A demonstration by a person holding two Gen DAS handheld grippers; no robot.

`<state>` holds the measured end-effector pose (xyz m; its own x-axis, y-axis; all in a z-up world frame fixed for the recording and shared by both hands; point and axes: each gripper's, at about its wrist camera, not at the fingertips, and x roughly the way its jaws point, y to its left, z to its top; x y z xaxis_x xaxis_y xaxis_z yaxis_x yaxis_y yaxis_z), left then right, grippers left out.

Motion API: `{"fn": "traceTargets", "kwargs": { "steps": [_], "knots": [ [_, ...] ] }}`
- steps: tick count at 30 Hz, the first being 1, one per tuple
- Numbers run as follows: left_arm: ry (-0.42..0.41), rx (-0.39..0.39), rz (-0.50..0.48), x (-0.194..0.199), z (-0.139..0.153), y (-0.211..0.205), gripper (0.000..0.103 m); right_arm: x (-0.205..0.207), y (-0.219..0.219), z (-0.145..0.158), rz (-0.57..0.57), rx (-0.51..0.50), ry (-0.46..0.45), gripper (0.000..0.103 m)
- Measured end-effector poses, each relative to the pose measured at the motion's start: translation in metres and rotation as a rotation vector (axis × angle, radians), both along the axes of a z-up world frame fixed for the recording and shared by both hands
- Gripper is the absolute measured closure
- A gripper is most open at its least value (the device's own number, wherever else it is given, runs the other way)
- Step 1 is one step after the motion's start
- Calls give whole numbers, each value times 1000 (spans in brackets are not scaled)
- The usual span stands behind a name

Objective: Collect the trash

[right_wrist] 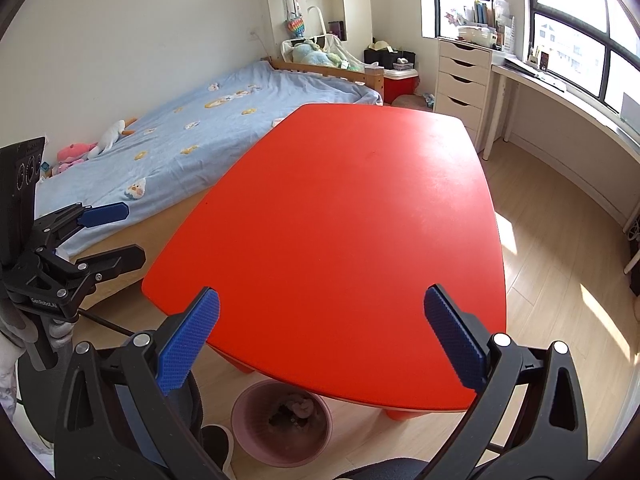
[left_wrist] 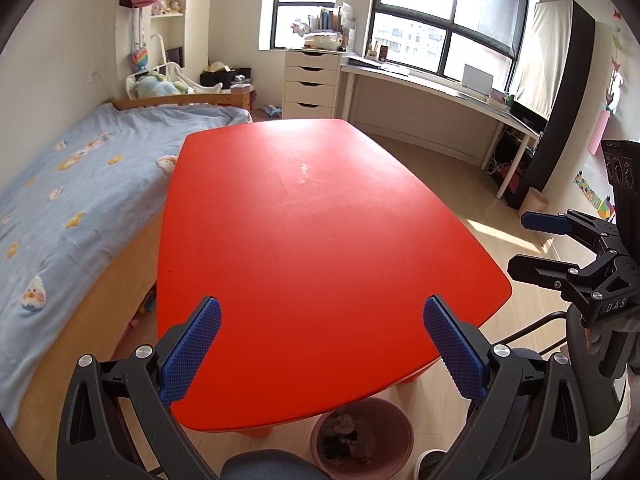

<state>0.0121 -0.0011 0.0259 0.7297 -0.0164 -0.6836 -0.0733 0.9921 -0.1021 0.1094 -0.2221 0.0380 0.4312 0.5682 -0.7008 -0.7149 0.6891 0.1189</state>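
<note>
Both grippers, left gripper [left_wrist: 322,344] and right gripper [right_wrist: 320,336], hovered over the near edge of the red desk [left_wrist: 320,220], fingers spread wide and holding nothing. Trash lay collected in the pink bin [right_wrist: 280,424] below that edge, likely within dropping reach.

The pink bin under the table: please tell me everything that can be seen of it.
The pink bin is a round, open-topped container, plastic by its look, with a dusty rose colour. It stands upright on the pale wood floor, partly under the near edge of the red table, close to a red table leg. Inside lies crumpled trash, pale and dark pieces; details are unclear. Neither gripper touches it.
</note>
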Motion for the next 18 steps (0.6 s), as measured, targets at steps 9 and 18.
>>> {"fn": "traceTargets", "kwargs": {
  "steps": [9,18],
  "knots": [
    [1,-4,-2,0,-1,0,6,0,0,0,-1,0,1,3],
    [5,-9,-5,-1,-3,0,6,0,0,0,-1,0,2,3]
  ]
}}
